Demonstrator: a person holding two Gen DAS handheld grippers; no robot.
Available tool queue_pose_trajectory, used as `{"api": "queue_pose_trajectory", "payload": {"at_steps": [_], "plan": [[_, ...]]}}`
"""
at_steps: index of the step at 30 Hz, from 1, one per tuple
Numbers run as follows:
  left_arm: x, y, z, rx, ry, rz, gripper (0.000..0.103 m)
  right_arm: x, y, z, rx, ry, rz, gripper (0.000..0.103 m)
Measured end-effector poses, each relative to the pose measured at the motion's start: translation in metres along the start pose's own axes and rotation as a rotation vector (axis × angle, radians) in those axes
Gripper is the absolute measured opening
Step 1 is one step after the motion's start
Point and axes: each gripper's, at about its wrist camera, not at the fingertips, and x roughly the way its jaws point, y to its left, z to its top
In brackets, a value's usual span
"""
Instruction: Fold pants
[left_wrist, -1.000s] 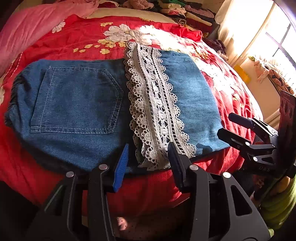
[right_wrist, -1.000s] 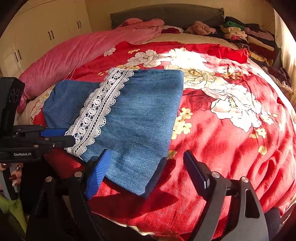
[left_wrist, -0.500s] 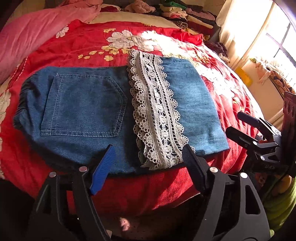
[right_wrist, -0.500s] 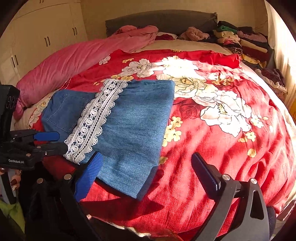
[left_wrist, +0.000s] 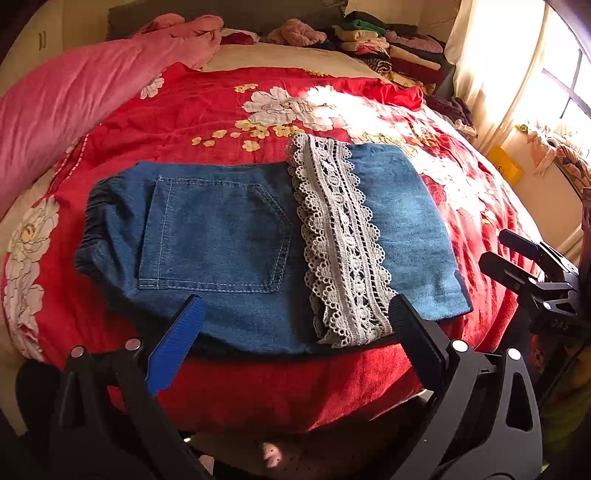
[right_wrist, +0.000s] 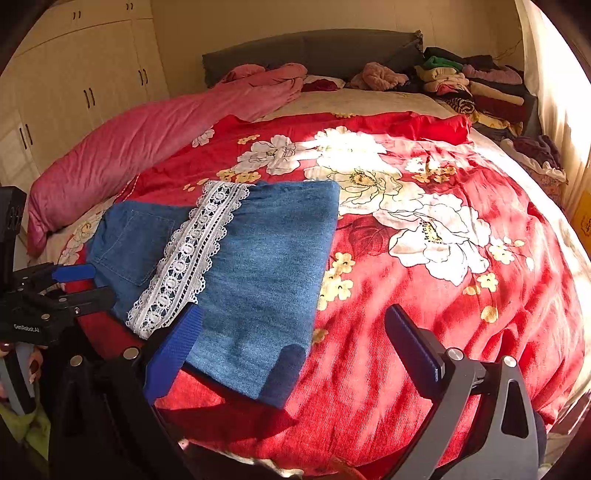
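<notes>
Left wrist: folded pants (left_wrist: 258, 243) lie beyond open hand-held gripper (left_wrist: 295, 325).

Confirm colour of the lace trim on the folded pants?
White to pale grey openwork lace trim across blue denim pants; clearest in the left wrist view.

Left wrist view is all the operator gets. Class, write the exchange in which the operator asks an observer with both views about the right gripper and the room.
Operator: Is the right gripper holding the pants?
Observer: No. It has just been opening and hangs open over their near corner, gripping nothing.
Operator: What is beyond the pink quilt?
Observer: A cream wardrobe with dark handles.
</notes>
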Motion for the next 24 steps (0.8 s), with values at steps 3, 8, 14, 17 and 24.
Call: {"api": "queue_pose_trajectory", "payload": {"at_steps": [3, 8, 14, 17, 24], "plan": [[-0.004, 0.003, 0.001, -0.004, -0.014, 0.008, 0.093, -0.003, 0.003, 0.004, -0.005, -0.008, -0.004, 0.099], [-0.013, 0.012, 0.002, -0.014, -0.043, 0.032, 0.093, -0.007, 0.009, 0.017, -0.007, -0.017, 0.005, 0.099], [-0.021, 0.03, 0.002, -0.043, -0.074, 0.061, 0.093, -0.011, 0.027, 0.038, -0.057, -0.031, 0.023, 0.099], [-0.023, 0.041, 0.0, -0.067, -0.076, 0.074, 0.093, -0.006, 0.04, 0.048, -0.09, -0.027, 0.023, 0.099], [-0.024, 0.077, -0.005, -0.158, -0.076, 0.106, 0.093, 0.011, 0.075, 0.075, -0.152, -0.008, 0.108, 0.099]]}}
